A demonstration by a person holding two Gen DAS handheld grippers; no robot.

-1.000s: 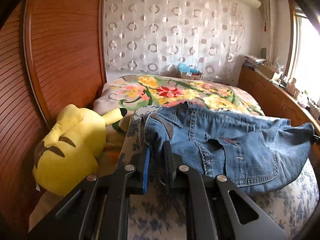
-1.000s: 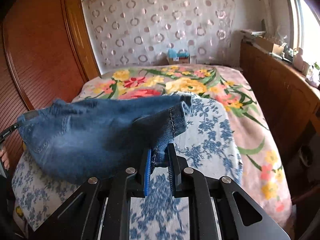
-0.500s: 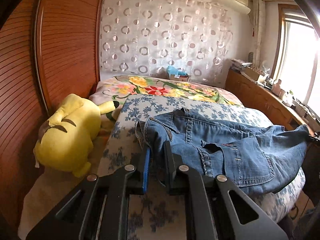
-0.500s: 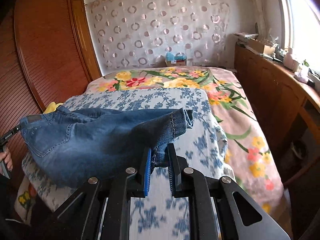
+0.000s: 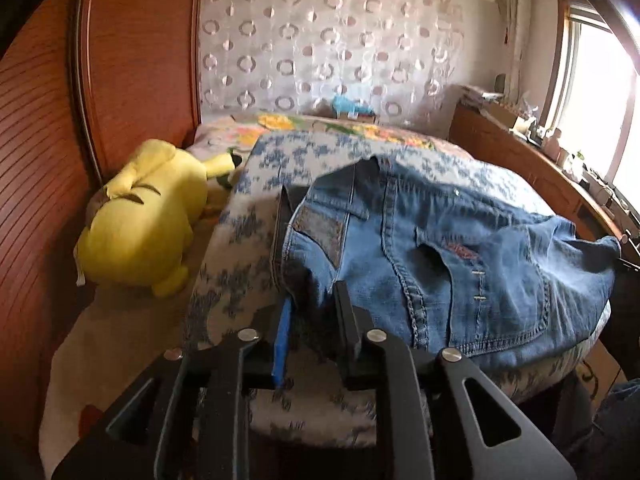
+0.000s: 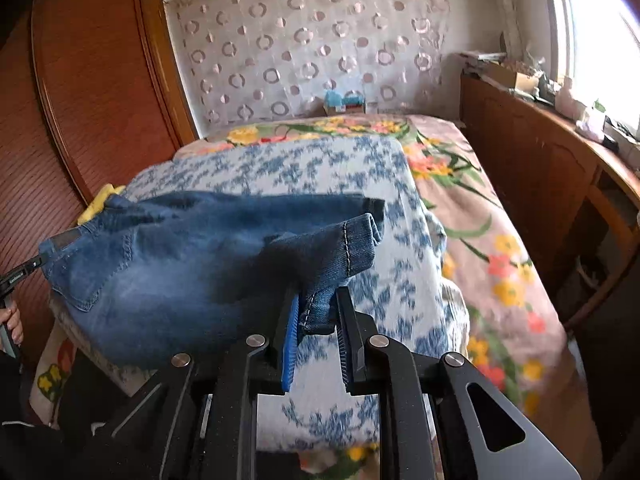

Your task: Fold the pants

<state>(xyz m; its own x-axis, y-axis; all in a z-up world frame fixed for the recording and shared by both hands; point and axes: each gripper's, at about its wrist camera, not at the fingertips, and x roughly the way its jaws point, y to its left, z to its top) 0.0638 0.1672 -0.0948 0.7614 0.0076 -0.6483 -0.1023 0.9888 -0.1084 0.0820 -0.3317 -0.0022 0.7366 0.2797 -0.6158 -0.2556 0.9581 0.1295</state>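
Pants (image 5: 440, 256) on folded quilt (image 5: 256, 216) atop bed; plush toy (image 5: 144, 216) left of quilt.

- Both views smeared w/ motion blur; I can't read the blue-flowered blanket (image 5: 280, 152) print.
- Jeans (image 5: 460, 264) waistband corner sinks between left gripper (image 5: 314, 320) fingers; can't tell if pads still press.
- Right gripper (image 6: 316, 322): hem corner between fingers, contact unclear too.
- Sill clutter (image 6: 592, 116) too small to ID.
- Yellow plush (image 6: 98, 202) mostly hidden behind jeans in right view.
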